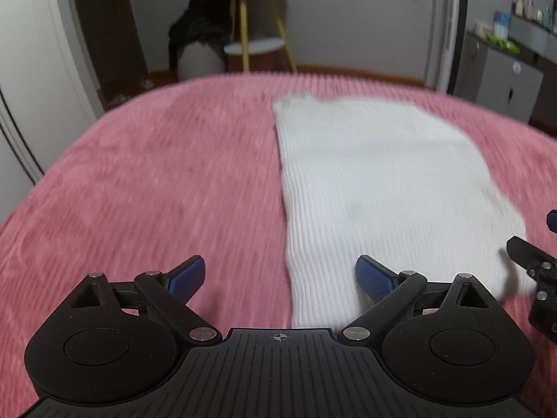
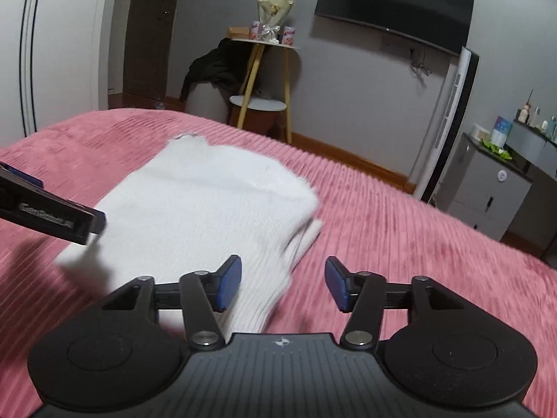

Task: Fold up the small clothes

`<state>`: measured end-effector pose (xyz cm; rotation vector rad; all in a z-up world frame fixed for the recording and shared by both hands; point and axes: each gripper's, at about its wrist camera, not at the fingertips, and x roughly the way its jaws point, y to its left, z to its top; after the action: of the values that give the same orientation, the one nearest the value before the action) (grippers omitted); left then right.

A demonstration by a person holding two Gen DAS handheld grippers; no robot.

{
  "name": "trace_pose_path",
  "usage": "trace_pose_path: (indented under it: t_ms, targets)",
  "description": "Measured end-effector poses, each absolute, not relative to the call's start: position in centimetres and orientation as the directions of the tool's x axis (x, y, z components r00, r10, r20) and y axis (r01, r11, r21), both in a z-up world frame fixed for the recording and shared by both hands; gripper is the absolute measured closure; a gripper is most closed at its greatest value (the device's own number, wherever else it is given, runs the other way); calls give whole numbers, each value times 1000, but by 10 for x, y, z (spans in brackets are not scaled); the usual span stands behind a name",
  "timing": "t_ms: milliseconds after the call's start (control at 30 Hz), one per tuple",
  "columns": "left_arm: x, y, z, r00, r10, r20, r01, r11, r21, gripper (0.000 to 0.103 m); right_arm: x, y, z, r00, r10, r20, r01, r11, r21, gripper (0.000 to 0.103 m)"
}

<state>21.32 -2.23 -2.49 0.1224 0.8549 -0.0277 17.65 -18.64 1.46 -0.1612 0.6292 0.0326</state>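
The pink ribbed bedspread (image 1: 146, 174) fills my view, and on it lies the white knitted garment (image 1: 376, 181), folded over on itself. My left gripper (image 1: 280, 277) hangs over its near edge, jaws spread wide and empty. My right gripper (image 2: 283, 284) stands partly open beside it, gripping nothing.

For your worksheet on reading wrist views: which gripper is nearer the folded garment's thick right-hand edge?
Right. The right gripper hangs over the white garment's thick edge; the left gripper straddles its opposite edge.
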Motion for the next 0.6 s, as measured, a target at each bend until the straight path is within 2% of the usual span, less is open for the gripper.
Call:
trace_pose_path:
  t_ms: [167,300,333,433,500,567,600]
  targets:
    - [214,-27,-27,653,60,-755,54,991,125,6,187,-186,-2,753,-53,-656,-59,987,-147,49]
    - [224,-30,-34,607,92,-789,28,990,137,5,207,-188,-15,699,-70,-712,-59,986,-155,46]
    - [223,-30,-32,606,97,-790,23,990,139,5,210,-187,-17,694,-77,-716,-63,984,-167,40]
    - [216,-33,-20,614,107,-782,32,987,160,7,211,-184,-7,677,-97,-729,-87,974,-211,34]
    - [206,-35,-12,619,108,-778,33,986,163,6,205,-188,7,666,-83,-741,-87,978,-188,23]
    - [195,-32,-5,607,87,-790,28,991,131,5,192,-191,18,655,-53,-753,-91,985,-149,7]
    - [189,-32,-1,600,71,-797,25,994,108,4,183,-192,24,651,-31,-758,-97,988,-123,4]
